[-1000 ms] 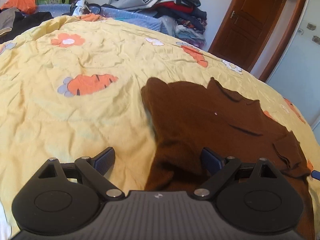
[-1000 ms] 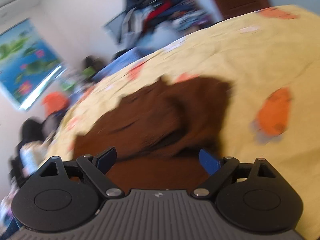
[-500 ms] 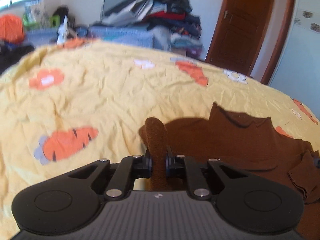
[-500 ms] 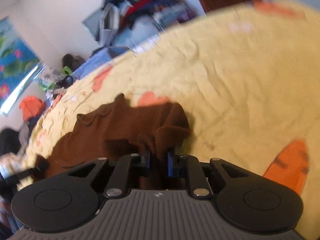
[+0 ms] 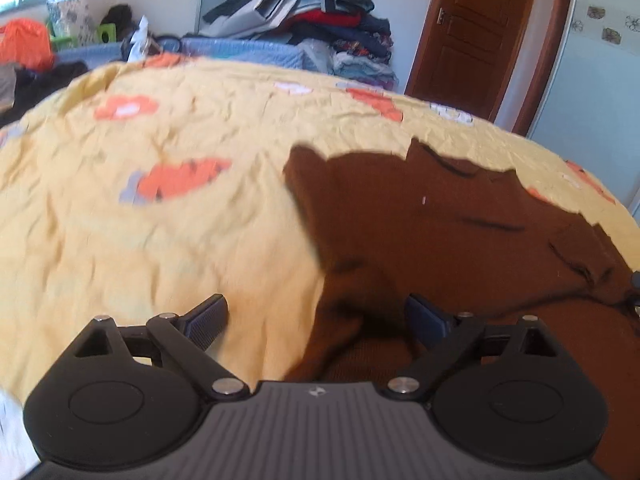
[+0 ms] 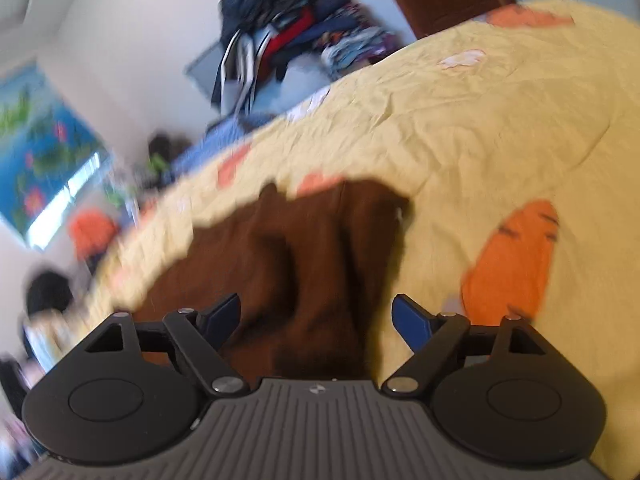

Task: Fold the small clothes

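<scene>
A small dark brown garment (image 5: 440,232) lies spread on the yellow bedspread (image 5: 160,232), its left sleeve folded along its left edge. My left gripper (image 5: 316,320) is open and empty, just above the garment's near left edge. In the right wrist view the same brown garment (image 6: 312,264) lies bunched in folds. My right gripper (image 6: 316,316) is open and empty, hovering over its near right part.
The bedspread has orange carrot prints (image 5: 180,180) (image 6: 516,256). A tall pile of clothes (image 5: 312,16) stands beyond the far edge of the bed. A brown door (image 5: 464,32) is at the back right. An orange bag (image 5: 24,40) sits at the far left.
Half a second ago both grippers were shut on folds of the brown garment. Both have now opened and let go, and the cloth lies on the bed.
</scene>
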Demonstrator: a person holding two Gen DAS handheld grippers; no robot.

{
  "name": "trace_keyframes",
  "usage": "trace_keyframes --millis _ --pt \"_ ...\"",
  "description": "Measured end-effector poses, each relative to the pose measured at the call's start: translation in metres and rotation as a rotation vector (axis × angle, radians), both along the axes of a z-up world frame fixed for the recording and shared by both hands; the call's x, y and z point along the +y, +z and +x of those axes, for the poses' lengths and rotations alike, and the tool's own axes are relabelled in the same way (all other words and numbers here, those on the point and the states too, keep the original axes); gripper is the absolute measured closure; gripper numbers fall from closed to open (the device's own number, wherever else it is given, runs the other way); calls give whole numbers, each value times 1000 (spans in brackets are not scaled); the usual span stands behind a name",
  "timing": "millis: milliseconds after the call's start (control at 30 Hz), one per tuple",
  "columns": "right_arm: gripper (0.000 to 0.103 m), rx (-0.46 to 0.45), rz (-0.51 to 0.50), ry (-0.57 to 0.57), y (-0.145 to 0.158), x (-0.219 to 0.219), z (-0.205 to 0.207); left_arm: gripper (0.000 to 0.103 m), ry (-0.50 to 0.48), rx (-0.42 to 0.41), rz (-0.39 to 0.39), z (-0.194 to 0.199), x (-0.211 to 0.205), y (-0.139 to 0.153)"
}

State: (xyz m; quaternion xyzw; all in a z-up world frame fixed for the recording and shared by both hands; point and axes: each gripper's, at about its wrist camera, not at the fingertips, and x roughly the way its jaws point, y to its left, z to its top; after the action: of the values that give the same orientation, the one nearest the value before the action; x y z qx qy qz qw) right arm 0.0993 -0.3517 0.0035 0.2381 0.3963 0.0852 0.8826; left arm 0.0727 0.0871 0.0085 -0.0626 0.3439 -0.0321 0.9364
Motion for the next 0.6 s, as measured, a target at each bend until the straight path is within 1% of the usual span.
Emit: trace_keyframes --millis 33,67,100,133,167,200,233,267,300,333,367,400,433,467,500,567,600 --pt "25 -1 -67 38 0 11 -6 8 2 -13 41 -4 -4 -2" --pt "33 -8 -143 69 0 22 -10 23 9 -20 78 -6 -8 -3" --pt "41 -34 -233 83 -1 33 -16 67 18 -33 114 -6 -10 -2" --pt "65 -47 -309 89 -1 39 -20 79 23 -44 147 -5 -11 0" --pt "88 -47 -352 84 -1 39 -20 80 19 -42 140 -4 -8 0" --pt "89 -35 -337 60 -1 30 -20 81 10 -41 128 -4 -4 0" --pt "91 -19 -263 33 -1 15 -20 81 -1 -41 143 -5 -5 0" --pt "91 -6 -211 11 -1 5 -21 80 -8 -38 163 -7 -7 2" --pt "91 1 -196 12 -1 2 -23 80 -9 -29 163 -10 -10 4" --pt "88 5 -197 17 0 4 -27 79 -8 -15 147 -14 -10 6" --pt "74 13 -183 13 3 6 -32 77 -7 4 123 -19 -9 8" --pt "63 25 -146 4 5 6 -37 67 -11 29 90 -26 -6 11" --pt "38 31 -94 0 8 7 -47 56 -18 53 40 -36 0 12" --pt "17 26 -32 2 11 6 -59 28 -24 70 -21 -48 6 12" --pt "12 24 23 8 13 4 -73 14 -28 77 -88 -60 14 12" --pt "14 69 125 32 11 1 -93 14 -36 66 -245 -85 30 7" --pt "14 66 193 49 8 -3 -105 14 -38 66 -291 -93 33 5"
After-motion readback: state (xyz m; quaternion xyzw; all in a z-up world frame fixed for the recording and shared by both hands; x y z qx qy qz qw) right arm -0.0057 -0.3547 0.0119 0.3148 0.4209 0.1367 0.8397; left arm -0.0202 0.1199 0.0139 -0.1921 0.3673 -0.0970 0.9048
